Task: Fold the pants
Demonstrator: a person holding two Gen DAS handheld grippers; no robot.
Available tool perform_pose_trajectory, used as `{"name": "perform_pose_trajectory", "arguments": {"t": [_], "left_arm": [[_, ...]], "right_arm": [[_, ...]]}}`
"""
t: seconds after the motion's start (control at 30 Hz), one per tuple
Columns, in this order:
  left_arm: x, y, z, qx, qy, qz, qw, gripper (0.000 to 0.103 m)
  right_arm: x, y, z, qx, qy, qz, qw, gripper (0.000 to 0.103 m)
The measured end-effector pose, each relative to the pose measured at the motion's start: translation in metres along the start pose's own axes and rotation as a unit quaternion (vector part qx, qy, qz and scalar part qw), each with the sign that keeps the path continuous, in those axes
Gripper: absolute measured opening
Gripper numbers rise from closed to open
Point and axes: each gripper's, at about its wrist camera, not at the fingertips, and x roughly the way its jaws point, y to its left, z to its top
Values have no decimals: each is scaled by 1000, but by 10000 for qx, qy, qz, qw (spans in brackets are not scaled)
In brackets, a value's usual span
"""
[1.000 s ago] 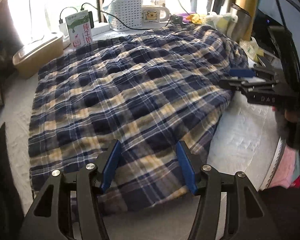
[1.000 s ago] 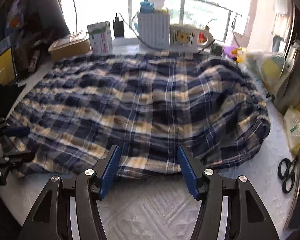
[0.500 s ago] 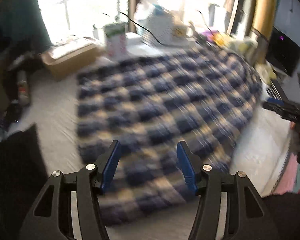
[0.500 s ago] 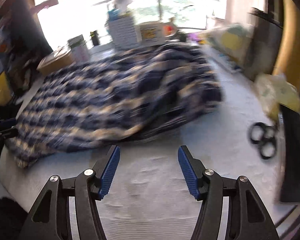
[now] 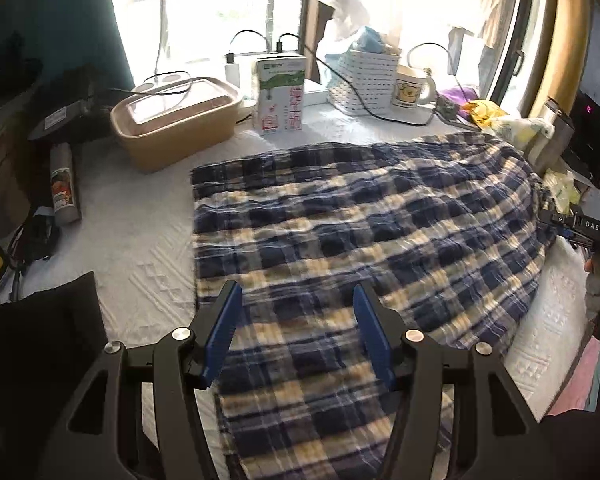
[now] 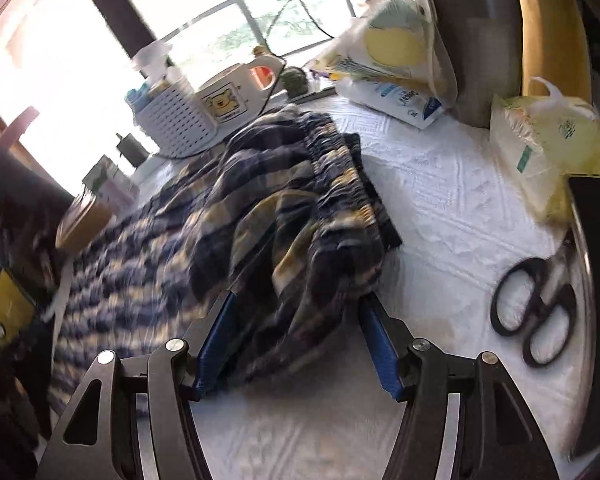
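Note:
Blue, navy and cream plaid pants (image 5: pixel 360 232) lie spread across a white quilted table cover (image 5: pixel 140 248). My left gripper (image 5: pixel 297 292) hovers open above the near left part of the cloth, and nothing is pinched between its blue pads. In the right wrist view the bunched, gathered waistband end of the pants (image 6: pixel 324 184) lies just ahead of my right gripper (image 6: pixel 297 300). Its jaws stand open, with a fold of cloth reaching into the gap and no pad pressing on it. The right gripper (image 5: pixel 560 224) also shows at the right edge of the left wrist view, held by a hand.
Along the window stand a tan lidded box (image 5: pixel 172 120), a milk carton (image 5: pixel 280 96), a white basket (image 5: pixel 364 80) and a mug (image 5: pixel 410 90). A spray can (image 5: pixel 62 184) lies at the left. Black scissors (image 6: pixel 536 308) and plastic bags (image 6: pixel 540 140) sit right of the pants.
My left gripper has shifted left and risen, so bare cover now shows beside the pants. My right gripper has slid right to the waistband end and rolled, tilting its view.

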Motion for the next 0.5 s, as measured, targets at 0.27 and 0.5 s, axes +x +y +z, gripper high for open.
{"name": "perform_pose_trajectory", "arguments": {"t": [0.27, 0.5], "left_arm": [[12, 39, 11, -372, -57, 293, 9989, 58], [6, 53, 11, -452, -138, 329, 9983, 58]], "right_arm": [[15, -3, 19, 136, -190, -79, 9997, 66], [21, -28, 33, 1121, -488, 423, 9916, 65]]}}
